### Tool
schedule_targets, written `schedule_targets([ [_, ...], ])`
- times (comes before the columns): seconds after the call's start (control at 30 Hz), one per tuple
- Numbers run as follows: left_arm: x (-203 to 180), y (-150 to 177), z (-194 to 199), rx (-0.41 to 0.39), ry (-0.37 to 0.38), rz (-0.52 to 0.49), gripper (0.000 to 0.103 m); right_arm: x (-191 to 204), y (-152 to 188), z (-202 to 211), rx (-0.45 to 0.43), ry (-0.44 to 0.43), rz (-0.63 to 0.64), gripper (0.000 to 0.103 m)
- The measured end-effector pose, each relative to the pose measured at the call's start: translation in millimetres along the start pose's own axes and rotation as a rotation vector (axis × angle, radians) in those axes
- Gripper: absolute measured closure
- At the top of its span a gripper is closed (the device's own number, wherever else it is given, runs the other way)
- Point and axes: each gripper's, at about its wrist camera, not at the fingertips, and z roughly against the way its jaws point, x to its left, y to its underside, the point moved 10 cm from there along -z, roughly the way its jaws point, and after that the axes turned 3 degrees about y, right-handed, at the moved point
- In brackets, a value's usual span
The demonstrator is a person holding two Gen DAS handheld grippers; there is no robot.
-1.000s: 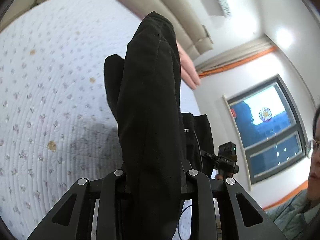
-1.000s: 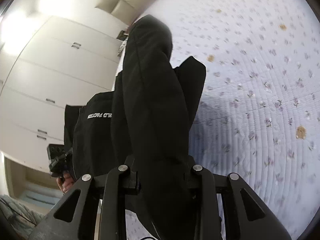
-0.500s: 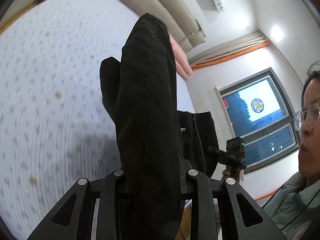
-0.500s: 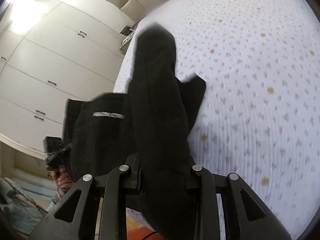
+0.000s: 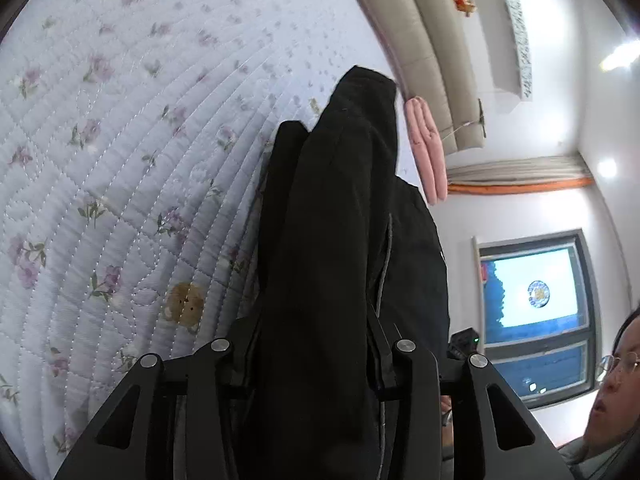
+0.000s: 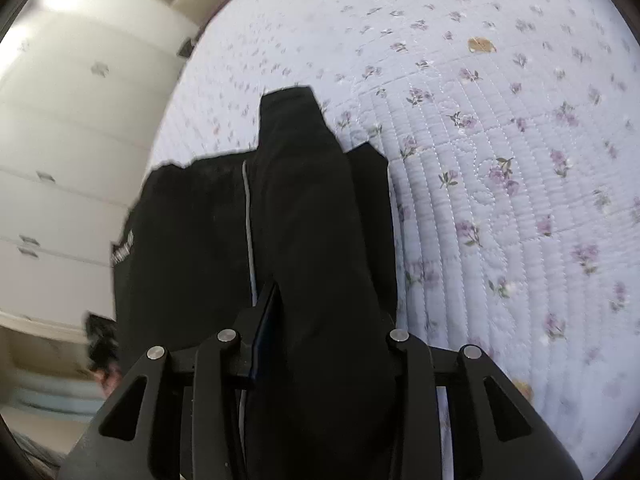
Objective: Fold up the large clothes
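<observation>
A large black garment [image 5: 332,240] hangs between my two grippers above the bed. My left gripper [image 5: 312,344] is shut on one bunched edge of it; the cloth covers the fingertips. My right gripper [image 6: 316,332] is shut on the other edge of the black garment [image 6: 304,220], which has a grey cord and white lettering at its left side. The cloth's lower end reaches close to the quilt; I cannot tell whether it touches. The other gripper shows dimly past the cloth in each view.
A pale quilted bedspread with small flowers [image 5: 120,140] [image 6: 500,140] lies under the garment. A beige padded headboard [image 5: 424,40] and pink pillow [image 5: 426,148] are beyond. White wardrobe doors [image 6: 60,140] stand left. A window [image 5: 536,300] and the person's face [image 5: 616,380] are at right.
Both grippers have come down closer to the bed with the garment; the quilt looks much nearer and the cloth hangs lower over it.
</observation>
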Motion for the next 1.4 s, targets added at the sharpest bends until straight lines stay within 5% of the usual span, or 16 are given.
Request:
schedule_targets([
  [0.1,-8,1,21,-0.035,-0.063,-0.07,0.059,-12,-3,19,-0.032,0.046,-0.001,0.062],
  [0.17,-14,-1,50,-0.088,-0.111,-0.107,0.059,-25,-1,42,-0.086,0.145,-0.009,0.043],
  [0.33,-43,11,110,-0.162,-0.278,-0.246,0.058,-8,18,111,-0.217,0.232,0.008,0.042],
  [0.43,-73,35,124,-0.133,-0.375,-0.378,0.058,24,33,131,-0.234,0.179,0.018,0.042],
  [0.57,-117,77,109,-0.081,-0.406,-0.533,0.053,76,58,123,-0.219,0.192,0.136,0.042],
  [0.67,-138,98,77,-0.061,-0.436,-0.618,0.052,128,67,86,-0.208,0.262,0.266,0.042],
  [0.77,-142,111,30,-0.026,-0.417,-0.629,0.052,158,74,41,-0.177,0.243,0.311,0.042],
  [0.9,-123,118,-24,0.044,-0.464,-0.608,0.052,150,66,-30,-0.106,0.389,0.346,0.047],
  [1.0,-94,115,-47,0.067,-0.525,-0.578,0.053,134,65,-60,-0.073,0.38,0.317,0.046],
  [1.2,-109,118,-32,0.04,-0.569,-0.626,0.052,133,75,-42,-0.077,0.328,0.289,0.046],
  [1.4,-145,137,10,-0.005,-0.612,-0.671,0.052,138,125,26,-0.136,0.287,0.262,0.026],
])
